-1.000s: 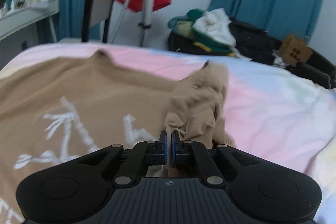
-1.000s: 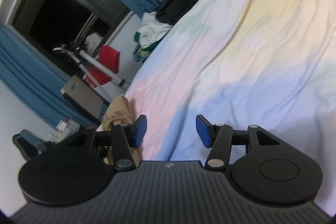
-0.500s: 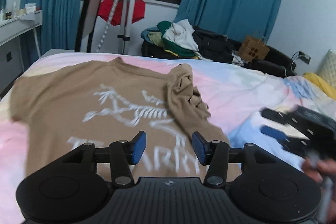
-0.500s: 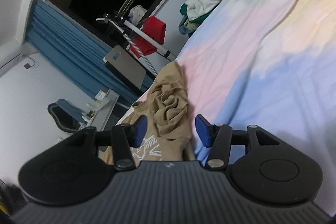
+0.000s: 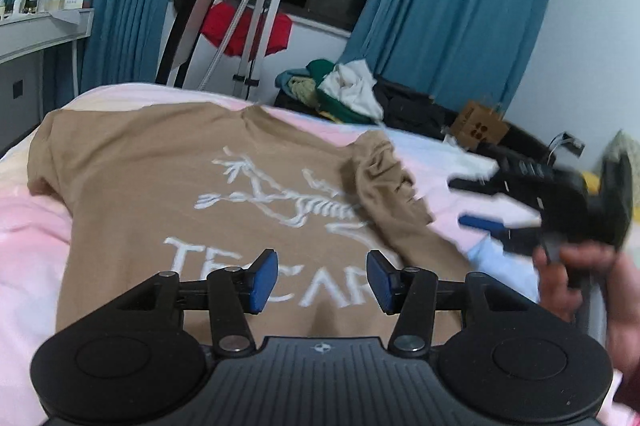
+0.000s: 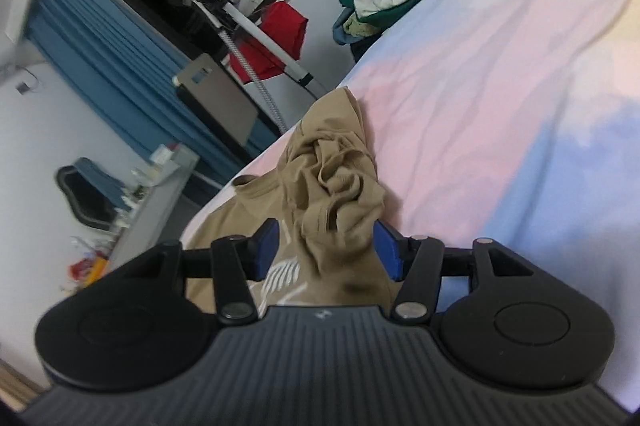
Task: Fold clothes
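The right gripper (image 6: pixel 326 250) is nearer, its fingers apart around the bunched sleeve (image 6: pixel 340 182), which runs straight ahead from them. The left gripper (image 5: pixel 322 280), fingers apart and empty, hovers over the tan T-shirt (image 5: pixel 160 186) spread on the bed (image 6: pixel 500 66). Beyond stands a clothes pile (image 5: pixel 340 94)

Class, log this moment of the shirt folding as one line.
left gripper: open, above tan T-shirt | right gripper: open, around bunched sleeve | T-shirt flat on bed
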Demonstrator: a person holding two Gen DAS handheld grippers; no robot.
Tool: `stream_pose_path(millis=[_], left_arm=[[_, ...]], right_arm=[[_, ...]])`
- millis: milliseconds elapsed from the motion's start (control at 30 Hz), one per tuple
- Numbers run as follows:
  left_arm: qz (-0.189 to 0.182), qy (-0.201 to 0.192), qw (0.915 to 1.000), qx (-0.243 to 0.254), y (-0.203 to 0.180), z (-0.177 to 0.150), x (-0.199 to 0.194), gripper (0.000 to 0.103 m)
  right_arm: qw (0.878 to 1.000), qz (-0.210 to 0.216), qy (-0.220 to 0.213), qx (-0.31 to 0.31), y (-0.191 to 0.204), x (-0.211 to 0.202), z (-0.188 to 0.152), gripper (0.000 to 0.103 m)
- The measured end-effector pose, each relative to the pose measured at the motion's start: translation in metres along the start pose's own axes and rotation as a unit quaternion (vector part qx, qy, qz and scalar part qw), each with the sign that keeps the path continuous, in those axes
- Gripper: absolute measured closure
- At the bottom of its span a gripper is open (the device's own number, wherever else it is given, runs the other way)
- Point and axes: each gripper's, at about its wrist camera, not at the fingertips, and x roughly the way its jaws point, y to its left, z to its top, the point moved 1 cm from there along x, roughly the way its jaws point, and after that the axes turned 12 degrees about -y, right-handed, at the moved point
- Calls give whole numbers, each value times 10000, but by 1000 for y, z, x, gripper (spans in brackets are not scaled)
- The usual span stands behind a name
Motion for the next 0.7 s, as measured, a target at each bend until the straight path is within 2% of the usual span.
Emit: stream_pose_path(millis=[100, 167, 200, 233, 267, 333, 433, 533, 633, 700], left_arm=[[-31, 78, 9989, -462, 13, -1, 6, 53], [-22, 45, 9986, -533, 15, 0, 7, 53], [-15, 24, 9985, -550, 15, 0, 7, 54], [-13, 2, 9987, -516, 14, 0, 7, 54], [-12, -21, 9989, -458, 13, 0, 7, 54], [-12, -46, 9993, -383, 10, -1, 7, 55], [-26, -13, 9993, -383, 6, -3, 9, 59], [-76, 1, 9994, -324, 0, -5, 9, 59], [-112, 32, 9996, -271, -4, -8, 7, 59], [-112, 61, 9997, -220, -6, -11, 6, 59]], right_arm=[[9994, -265, 190, 110, 2, 31, -3, 46], [9985, -439, 329, 49, 5, 47, -6, 50], [9981, -491, 352, -99, 9, 51, -7, 59], [9975, -542, 375, -247, 14, 55, -8, 85], [9966, -622, 390, -383, 18, 56, -7, 89], [9944, -795, 361, -594, 23, 51, 2, 90], [9932, -836, -85, -802, 24, 21, 25, 90], [9862, -960, -494, -1252, 19, -13, 47, 90], [9761, -1208, -783, -1626, 0, -45, 60, 90], [9764, -1314, -731, -1547, -26, -55, 61, 90]])
